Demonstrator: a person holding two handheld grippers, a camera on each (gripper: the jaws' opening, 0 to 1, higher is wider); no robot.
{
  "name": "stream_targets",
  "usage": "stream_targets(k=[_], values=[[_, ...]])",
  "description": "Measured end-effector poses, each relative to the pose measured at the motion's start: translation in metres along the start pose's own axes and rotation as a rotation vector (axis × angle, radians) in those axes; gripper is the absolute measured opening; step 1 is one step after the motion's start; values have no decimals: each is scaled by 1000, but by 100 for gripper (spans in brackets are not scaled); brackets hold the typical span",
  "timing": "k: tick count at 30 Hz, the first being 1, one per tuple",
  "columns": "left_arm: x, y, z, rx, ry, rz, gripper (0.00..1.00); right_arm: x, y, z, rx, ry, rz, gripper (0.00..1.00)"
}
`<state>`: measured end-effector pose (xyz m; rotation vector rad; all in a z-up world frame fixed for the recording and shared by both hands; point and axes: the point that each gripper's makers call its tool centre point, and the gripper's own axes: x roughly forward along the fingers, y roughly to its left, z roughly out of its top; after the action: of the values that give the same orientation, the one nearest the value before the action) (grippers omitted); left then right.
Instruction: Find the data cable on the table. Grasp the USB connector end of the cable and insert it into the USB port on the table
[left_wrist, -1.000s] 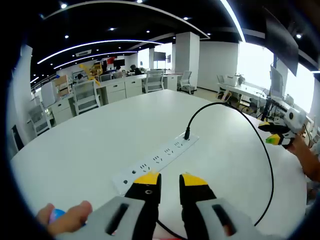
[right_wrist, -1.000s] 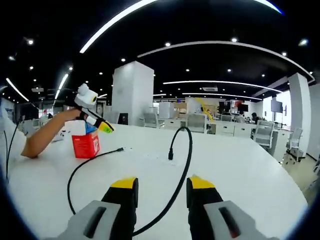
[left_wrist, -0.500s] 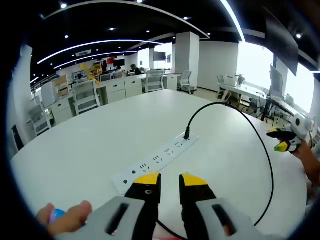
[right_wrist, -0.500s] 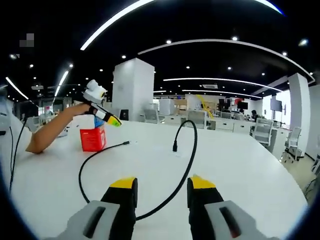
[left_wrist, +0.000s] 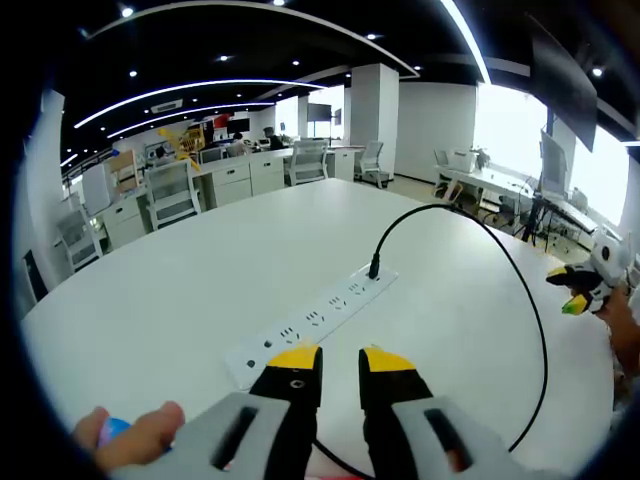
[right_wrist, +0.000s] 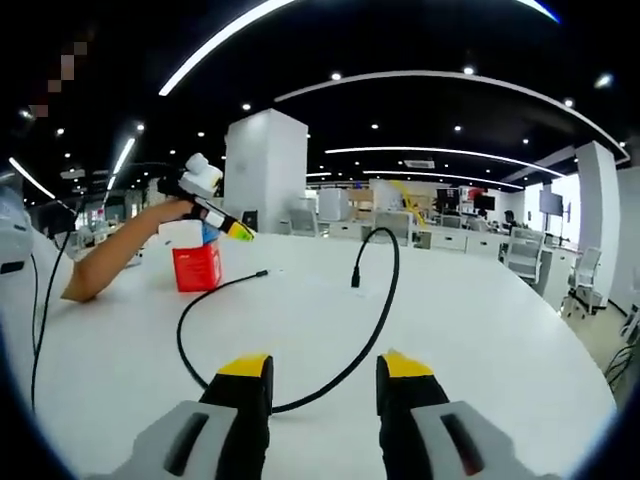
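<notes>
Our right gripper swung toward cable, loose end nearer centre; both our grippers released, left gripper idle near power strip.

Both views look low across the white table from opposite sides, sharing the black cable.

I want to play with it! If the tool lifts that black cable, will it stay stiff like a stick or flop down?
Probably floppy. The black cable already lies in loose curves across the white table, so it likely droops and swings when lifted. It looks thin, so likely light. Its free end may trail behind. One end arches up from the power strip, so pulling could tug there.
</notes>
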<state>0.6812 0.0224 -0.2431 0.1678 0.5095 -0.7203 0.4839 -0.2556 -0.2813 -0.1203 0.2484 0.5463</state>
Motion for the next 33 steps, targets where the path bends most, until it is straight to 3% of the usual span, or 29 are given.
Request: stream_targets(k=[2, 7, 9, 33], values=[[0, 0, 0, 0, 0, 0, 16, -4, 1, -2, -7, 16, -6, 44], [0, 1, 1, 3, -3, 0, 16, -15, 1, -26, -48, 161, -41, 43], [0, 1, 1, 4, -2, 0, 16, -15, 5, -31, -53, 177, -40, 44], [-2, -1, 0, 4, -3, 0, 16, -28, 10, -31, 26, 152, -25, 41]])
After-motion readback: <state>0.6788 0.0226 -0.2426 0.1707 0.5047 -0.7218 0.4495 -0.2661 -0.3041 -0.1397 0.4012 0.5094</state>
